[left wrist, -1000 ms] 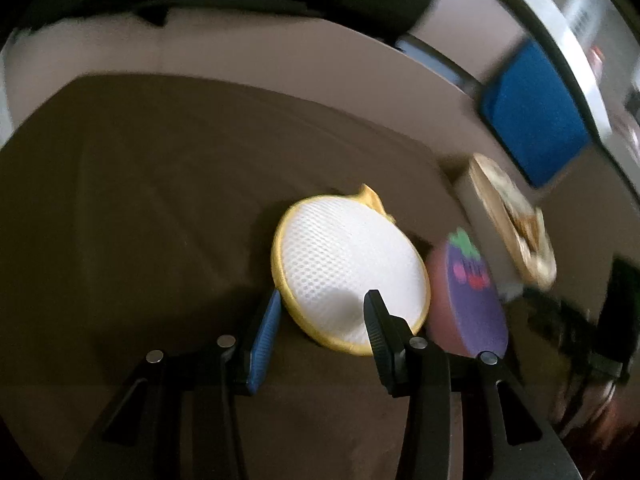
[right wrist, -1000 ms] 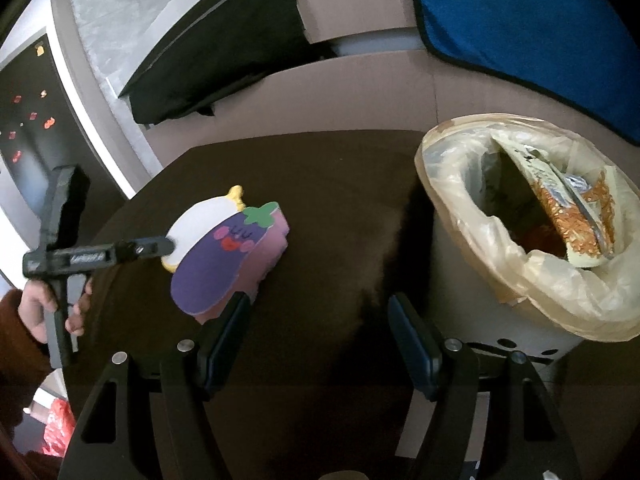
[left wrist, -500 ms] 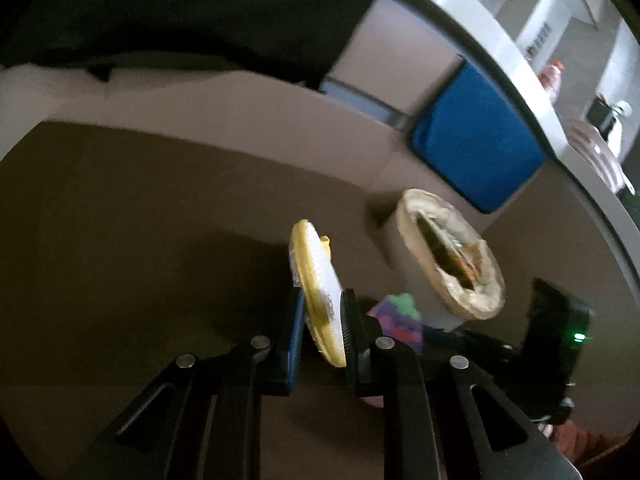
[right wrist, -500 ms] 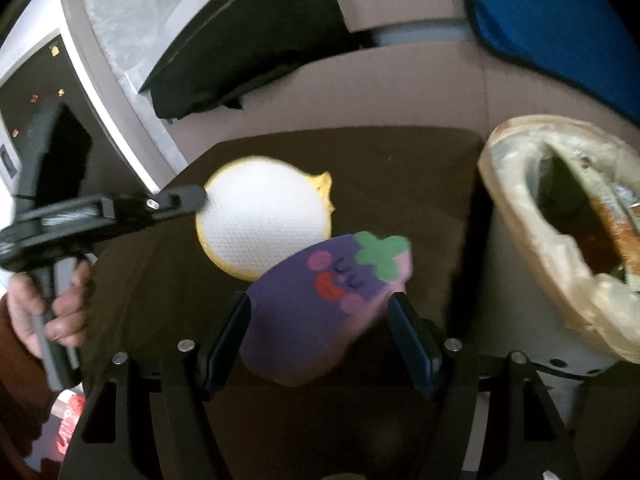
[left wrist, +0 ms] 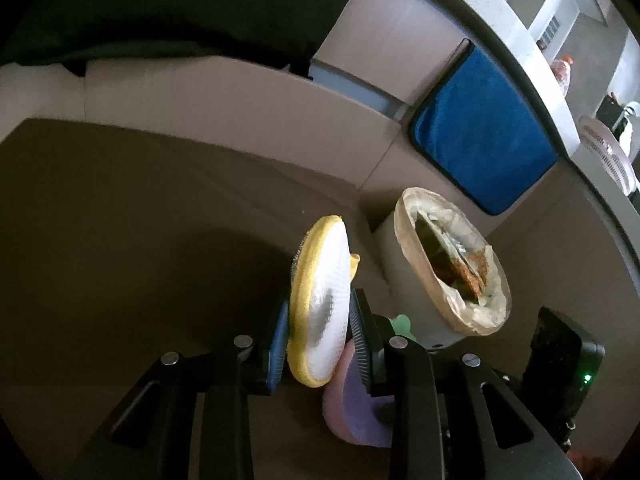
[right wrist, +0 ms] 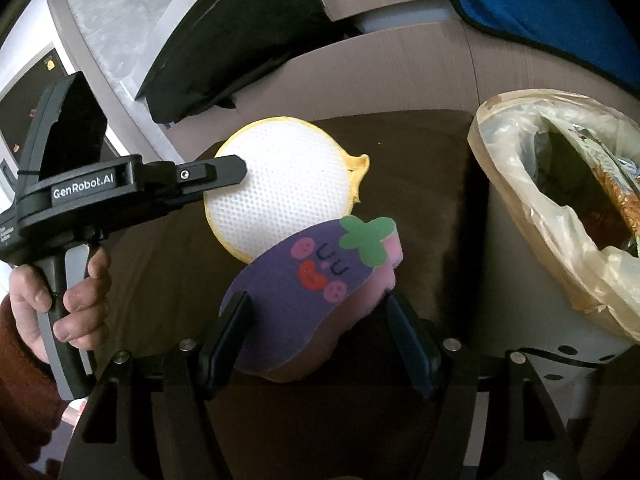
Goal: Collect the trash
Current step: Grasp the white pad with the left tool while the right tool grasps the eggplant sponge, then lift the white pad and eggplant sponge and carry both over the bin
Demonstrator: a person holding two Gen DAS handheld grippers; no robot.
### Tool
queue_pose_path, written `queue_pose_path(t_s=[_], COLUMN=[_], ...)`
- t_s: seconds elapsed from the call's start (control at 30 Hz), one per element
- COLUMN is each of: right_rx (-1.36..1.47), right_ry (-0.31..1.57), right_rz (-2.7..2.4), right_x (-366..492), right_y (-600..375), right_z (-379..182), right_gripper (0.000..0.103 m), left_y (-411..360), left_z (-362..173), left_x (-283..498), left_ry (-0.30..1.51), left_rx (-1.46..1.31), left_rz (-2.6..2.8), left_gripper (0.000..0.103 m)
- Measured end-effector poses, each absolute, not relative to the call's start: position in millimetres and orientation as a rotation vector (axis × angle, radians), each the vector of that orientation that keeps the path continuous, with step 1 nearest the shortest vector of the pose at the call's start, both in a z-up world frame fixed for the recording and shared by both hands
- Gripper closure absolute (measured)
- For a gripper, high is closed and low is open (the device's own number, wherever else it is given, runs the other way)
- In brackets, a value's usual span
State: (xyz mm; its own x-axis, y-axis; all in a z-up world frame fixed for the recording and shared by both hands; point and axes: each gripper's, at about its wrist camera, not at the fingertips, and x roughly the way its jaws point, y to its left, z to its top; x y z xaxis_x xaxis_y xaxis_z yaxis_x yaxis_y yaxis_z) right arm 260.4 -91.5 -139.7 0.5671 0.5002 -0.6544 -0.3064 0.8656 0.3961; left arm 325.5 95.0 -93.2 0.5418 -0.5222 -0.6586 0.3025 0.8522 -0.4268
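A round white mesh sponge with a yellow rim (left wrist: 324, 280) (right wrist: 280, 192) stands on edge above the brown tabletop (left wrist: 120, 220). My left gripper (left wrist: 320, 304) pinches it between the pads, and the jaws are opening slightly. A purple eggplant-shaped sponge with a pink body (right wrist: 308, 280) (left wrist: 352, 412) lies tilted between the wide fingers of my right gripper (right wrist: 318, 320), which is open around it. To the right stands a white trash bin (right wrist: 480, 136) (left wrist: 404, 232) lined with a bag and holding wrappers.
A blue cloth (left wrist: 480, 128) hangs on the beige wall behind the bin. A black cushion (right wrist: 224, 48) lies at the back. A person's hand (right wrist: 80, 300) holds the left gripper's handle at the left. The bin stands close beside the right fingers.
The left gripper closed on the round sponge, lifted it off the table and turned it on edge towards the bin. The right gripper moved over the eggplant sponge, which now lies between its fingers.
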Motion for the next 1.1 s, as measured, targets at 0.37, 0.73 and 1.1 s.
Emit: queue_pose_path(t_s=[0.37, 0.73, 1.1], right_rx=[0.257, 0.143, -0.014], right_ry=[0.825, 0.876, 0.822], right_rz=[0.416, 0.328, 0.308], right_x=[255.2, 252.2, 271.0], right_y=[-91.1, -47.9, -33.8], right_z=[-130.1, -127.4, -119.6], right_gripper=[0.035, 0.029, 0.037], left_y=[119.4, 170.9, 186.3], left_z=[-73.1, -77.1, -80.0], left_x=[283.8, 246.6, 231.7], left_ry=[0.727, 0.632, 0.593], left_rx=[-0.176, -0.244, -0.262], left_rz=[-0.267, -0.141, -0.114], left_gripper=[0.089, 0.089, 0.089])
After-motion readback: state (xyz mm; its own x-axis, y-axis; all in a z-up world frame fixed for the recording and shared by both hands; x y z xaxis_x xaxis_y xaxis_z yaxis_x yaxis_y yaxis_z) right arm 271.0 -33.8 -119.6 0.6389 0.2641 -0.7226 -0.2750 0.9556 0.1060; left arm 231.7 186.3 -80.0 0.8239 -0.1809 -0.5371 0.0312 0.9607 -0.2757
